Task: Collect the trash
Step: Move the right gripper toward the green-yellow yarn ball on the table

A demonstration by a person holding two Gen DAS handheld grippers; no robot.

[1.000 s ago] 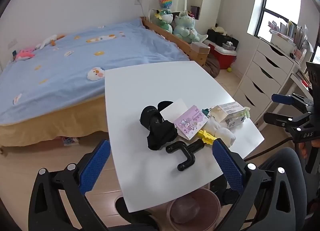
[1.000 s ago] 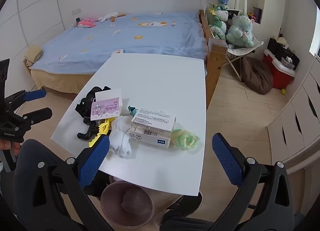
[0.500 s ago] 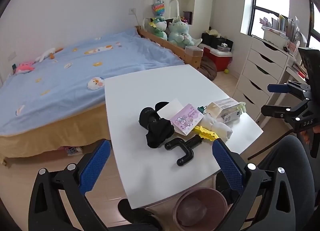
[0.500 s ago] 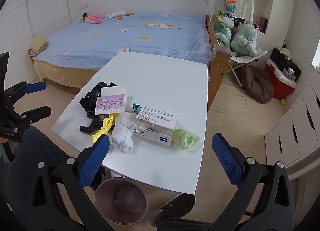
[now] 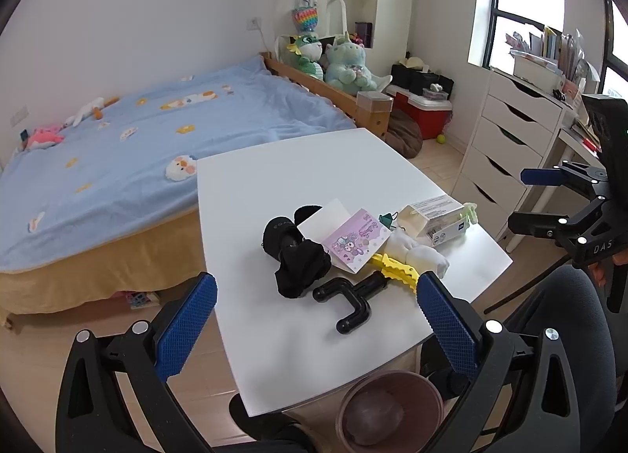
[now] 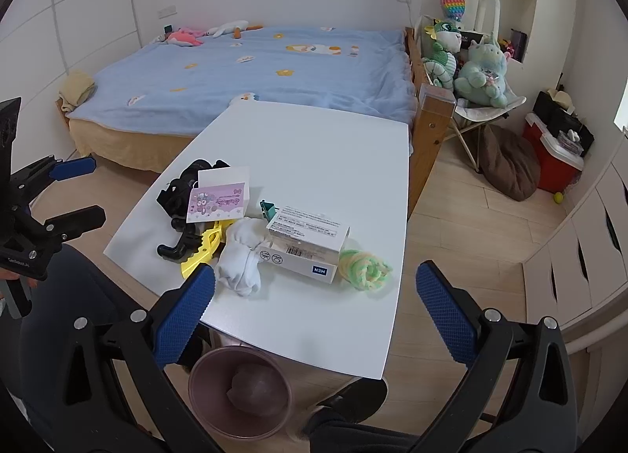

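A white table (image 5: 298, 174) (image 6: 314, 147) carries a pile: a white cardboard box (image 5: 435, 217) (image 6: 306, 247), a pink card (image 5: 355, 243) (image 6: 218, 203), black socks (image 5: 294, 252) (image 6: 180, 188), white socks (image 5: 416, 252) (image 6: 239, 260), a green-yellow sock roll (image 6: 365, 270), a yellow clip (image 5: 394, 268) (image 6: 202, 249) and a black handle (image 5: 349, 300) (image 6: 176, 245). A brown trash bin (image 5: 390, 411) (image 6: 239, 394) stands on the floor under the near table edge. My left gripper (image 5: 314, 319) and right gripper (image 6: 314, 311) are open and empty, held above the near edge.
A bed with a blue blanket (image 5: 137, 147) (image 6: 255, 68) lies behind the table. A white drawer unit (image 5: 506, 139) (image 6: 588, 241) stands to the right. Plush toys (image 6: 467, 64), a red box (image 6: 553, 162) and a brown cushion (image 6: 506, 162) sit by the wall.
Both grippers have drawn back and risen slightly; the table and its pile look a little farther away. Nothing on the table has moved.
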